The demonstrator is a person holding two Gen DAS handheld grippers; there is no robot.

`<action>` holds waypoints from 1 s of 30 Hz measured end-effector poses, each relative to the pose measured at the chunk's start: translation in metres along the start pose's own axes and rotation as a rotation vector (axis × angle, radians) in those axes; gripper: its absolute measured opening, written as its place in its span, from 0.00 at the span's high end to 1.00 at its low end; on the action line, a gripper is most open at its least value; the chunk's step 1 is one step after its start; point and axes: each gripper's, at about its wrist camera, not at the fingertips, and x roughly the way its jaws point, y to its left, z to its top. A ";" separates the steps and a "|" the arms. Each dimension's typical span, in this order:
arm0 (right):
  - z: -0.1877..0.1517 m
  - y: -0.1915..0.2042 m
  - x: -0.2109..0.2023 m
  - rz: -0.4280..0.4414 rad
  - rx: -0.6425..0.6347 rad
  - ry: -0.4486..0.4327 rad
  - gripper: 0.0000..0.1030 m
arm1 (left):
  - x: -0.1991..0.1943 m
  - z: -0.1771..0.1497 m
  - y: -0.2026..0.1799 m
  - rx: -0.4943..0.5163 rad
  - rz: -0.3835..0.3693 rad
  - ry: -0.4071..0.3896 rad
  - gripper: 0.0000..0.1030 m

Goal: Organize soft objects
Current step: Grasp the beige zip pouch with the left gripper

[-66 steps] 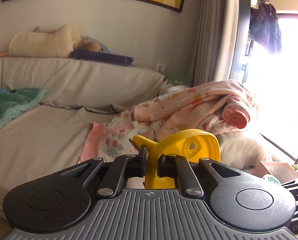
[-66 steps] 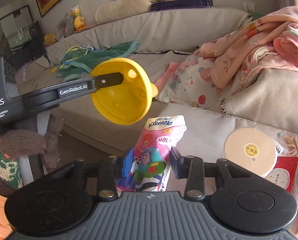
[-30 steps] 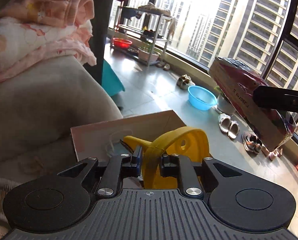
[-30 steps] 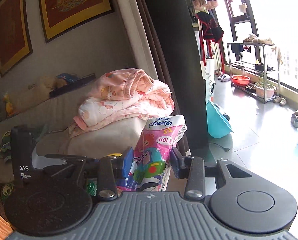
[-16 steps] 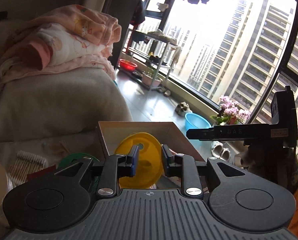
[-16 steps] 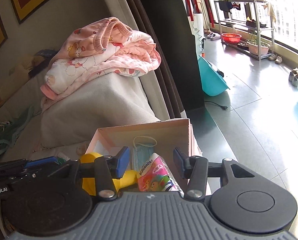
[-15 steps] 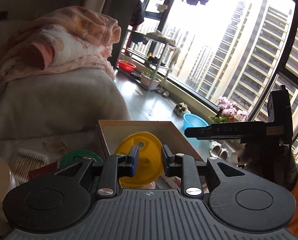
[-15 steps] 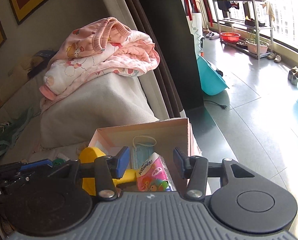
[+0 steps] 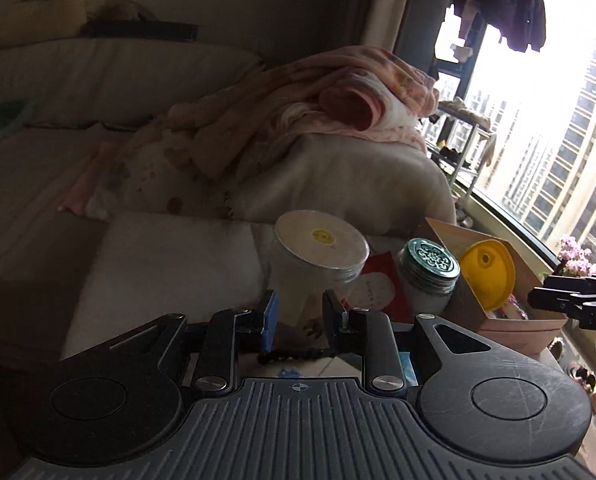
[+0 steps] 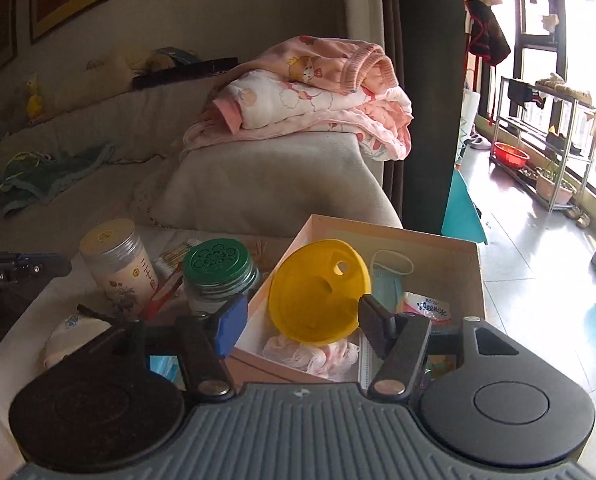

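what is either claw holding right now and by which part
Nothing. The left claw and the right claw are both open and empty; the yellow funnel and tissue pack lie loose in the box.

Your yellow funnel (image 10: 318, 292) lies tilted in the cardboard box (image 10: 394, 228), wide mouth up toward you, resting on a crumpled pink-white cloth (image 10: 310, 354). At its 3 o'clock you have the Kleenex pack (image 10: 426, 308) lying flat by the box's right wall, and at its 1 o'clock a teal face mask (image 10: 388, 278). From the left wrist view you see the funnel (image 9: 486, 276) propped on edge inside the box (image 9: 518, 280).
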 end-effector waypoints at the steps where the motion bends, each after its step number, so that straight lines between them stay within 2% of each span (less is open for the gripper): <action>1: -0.004 0.013 0.002 0.017 -0.027 0.009 0.40 | -0.001 -0.005 0.012 -0.034 0.007 0.019 0.74; 4: -0.012 0.045 0.013 0.086 -0.050 0.054 0.40 | -0.001 -0.020 0.034 -0.105 -0.019 0.070 0.74; 8: -0.021 0.077 0.031 0.152 -0.057 0.098 0.40 | 0.003 -0.034 0.045 -0.136 -0.063 0.111 0.74; 12: -0.031 0.104 0.043 0.207 -0.078 0.135 0.40 | 0.008 -0.042 0.057 -0.208 -0.159 0.126 0.74; 14: -0.034 0.114 0.048 0.221 -0.092 0.143 0.40 | 0.008 -0.045 0.063 -0.244 -0.183 0.125 0.74; 20: -0.043 0.124 0.059 0.186 -0.098 0.134 0.40 | 0.012 -0.046 0.067 -0.248 -0.273 0.165 0.68; 25: -0.050 0.135 0.055 0.142 -0.174 0.099 0.40 | 0.014 -0.042 0.057 -0.161 -0.252 0.174 0.67; 27: -0.051 0.134 0.056 0.141 -0.176 0.096 0.40 | 0.016 -0.040 0.056 -0.163 -0.247 0.177 0.67; 30: -0.053 0.133 0.057 0.134 -0.182 0.094 0.39 | 0.019 -0.040 0.064 -0.225 -0.244 0.186 0.67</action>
